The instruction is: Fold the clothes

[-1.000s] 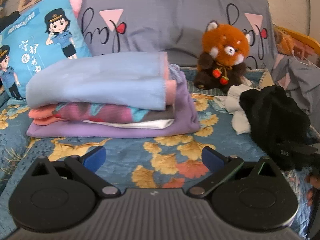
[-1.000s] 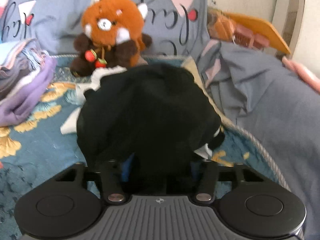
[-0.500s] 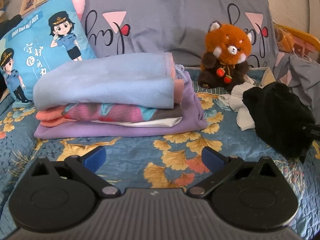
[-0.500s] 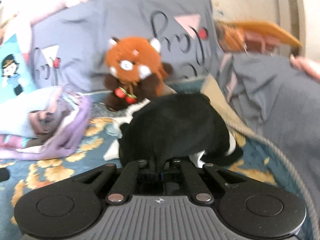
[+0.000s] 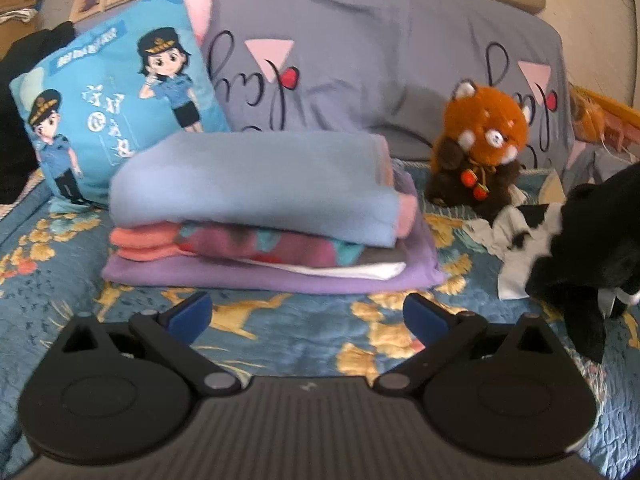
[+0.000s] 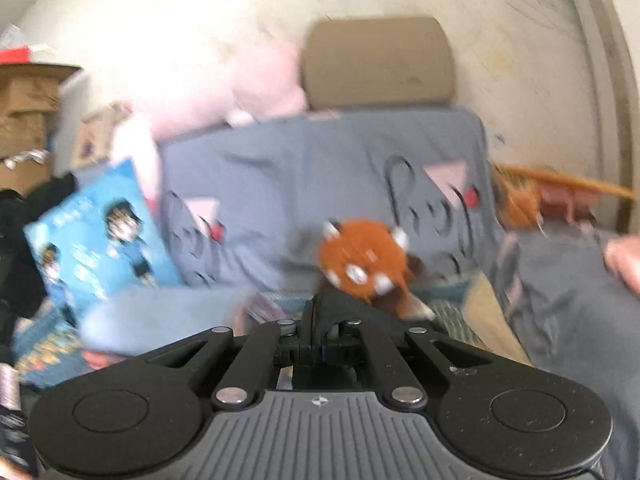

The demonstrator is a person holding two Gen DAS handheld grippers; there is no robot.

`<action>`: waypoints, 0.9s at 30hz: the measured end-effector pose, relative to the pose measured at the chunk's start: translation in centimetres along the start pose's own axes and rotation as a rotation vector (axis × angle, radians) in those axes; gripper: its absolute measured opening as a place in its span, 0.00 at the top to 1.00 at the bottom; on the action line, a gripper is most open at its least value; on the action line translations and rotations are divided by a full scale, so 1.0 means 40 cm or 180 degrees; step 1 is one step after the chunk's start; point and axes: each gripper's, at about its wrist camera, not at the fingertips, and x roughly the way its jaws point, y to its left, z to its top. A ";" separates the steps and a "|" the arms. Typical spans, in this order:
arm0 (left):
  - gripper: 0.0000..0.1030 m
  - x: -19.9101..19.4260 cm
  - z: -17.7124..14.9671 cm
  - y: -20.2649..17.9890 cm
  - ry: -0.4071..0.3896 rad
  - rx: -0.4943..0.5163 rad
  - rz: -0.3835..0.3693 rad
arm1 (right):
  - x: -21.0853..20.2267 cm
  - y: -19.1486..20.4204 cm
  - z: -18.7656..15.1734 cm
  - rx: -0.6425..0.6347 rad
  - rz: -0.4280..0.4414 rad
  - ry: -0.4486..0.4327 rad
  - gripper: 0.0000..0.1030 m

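The left gripper point(image 5: 306, 318) hovers wide open and empty over the bed point(image 5: 304, 328) before the folded stack point(image 5: 264, 216), while the right gripper point(image 6: 314, 320) is clamped tight on the black garment point(image 5: 592, 248) lifted at the bed's right side.

Black left gripper point(image 5: 306, 314), blue pads point(image 5: 190, 312), ribbed grey base

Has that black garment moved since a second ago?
Yes. In the left wrist view the black garment now hangs higher beside the red panda plush, uncovering white cloth.
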 end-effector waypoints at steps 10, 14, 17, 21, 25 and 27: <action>0.00 -0.116 0.070 0.202 -0.0123 -0.0481 0.0098 | -0.186 0.218 0.266 -0.0472 0.0623 -0.0501 0.98; 0.00 -0.196 0.102 0.282 -0.0262 -0.0431 0.0111 | -0.293 0.304 0.335 -0.0598 0.0903 -0.0683 0.98; 0.00 -0.262 0.126 0.340 -0.0403 -0.0401 0.0203 | -0.365 0.337 0.366 -0.0589 0.1105 -0.0754 0.98; 0.00 -0.334 0.155 0.412 -0.0514 -0.0443 0.0284 | -0.363 0.353 0.367 -0.0620 0.1026 -0.0662 0.98; 0.00 -0.366 0.163 0.448 -0.0513 -0.0467 0.0375 | -0.265 0.356 0.340 -0.0592 0.0843 -0.0418 0.98; 0.00 -0.365 0.157 0.447 -0.0430 -0.0440 0.0398 | -0.197 0.361 0.321 -0.0612 0.0769 -0.0262 0.98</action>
